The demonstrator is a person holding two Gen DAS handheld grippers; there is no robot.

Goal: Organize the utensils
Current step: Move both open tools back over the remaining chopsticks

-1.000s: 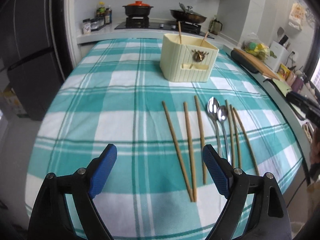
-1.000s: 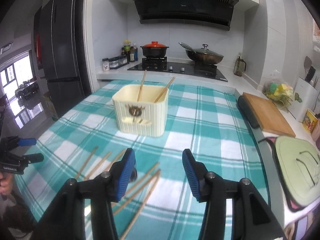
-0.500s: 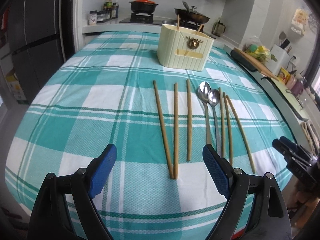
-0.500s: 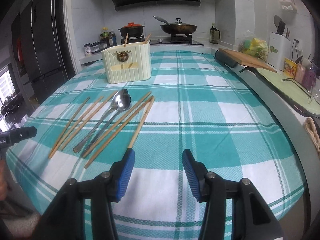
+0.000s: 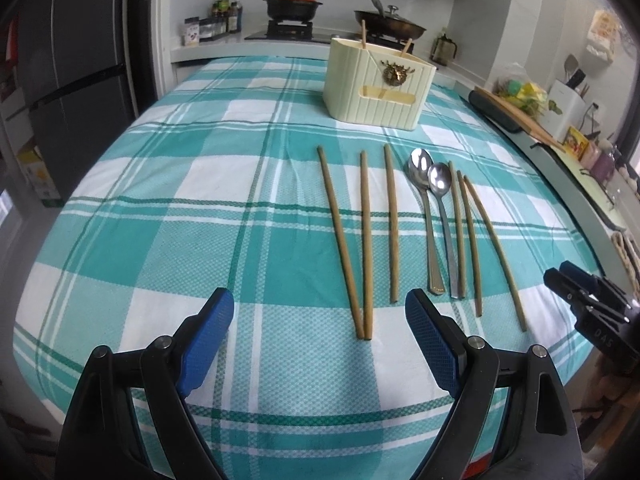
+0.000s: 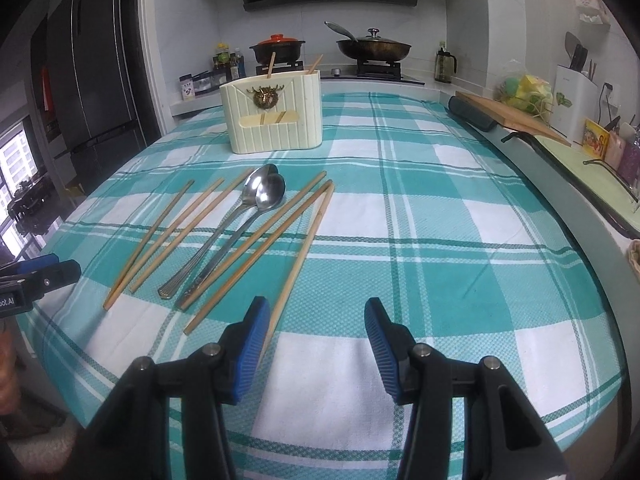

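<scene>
The left gripper (image 5: 318,332) is tilting downward with its blue pads spread wide, gripping nothing. The right gripper (image 6: 316,334) is angling down too, its jaws standing narrower, also empty

Each gripper is built from matte black plastic arms that widen toward the camera. On the left gripper (image 5: 319,322) two blue pads (image 5: 206,342) with a finely ribbed, diamond-textured face are fitted to the inner sides of the fingers. Round silver screws (image 5: 476,342) are set at the pivots, two on each side. The right gripper (image 6: 316,332) is made alike: black arms, ribbed blue pads (image 6: 382,342) and silver pivot screws (image 6: 211,348). White lettering is printed on the black body of each tool where it is seen from the other camera; it can be read only in part.
</scene>
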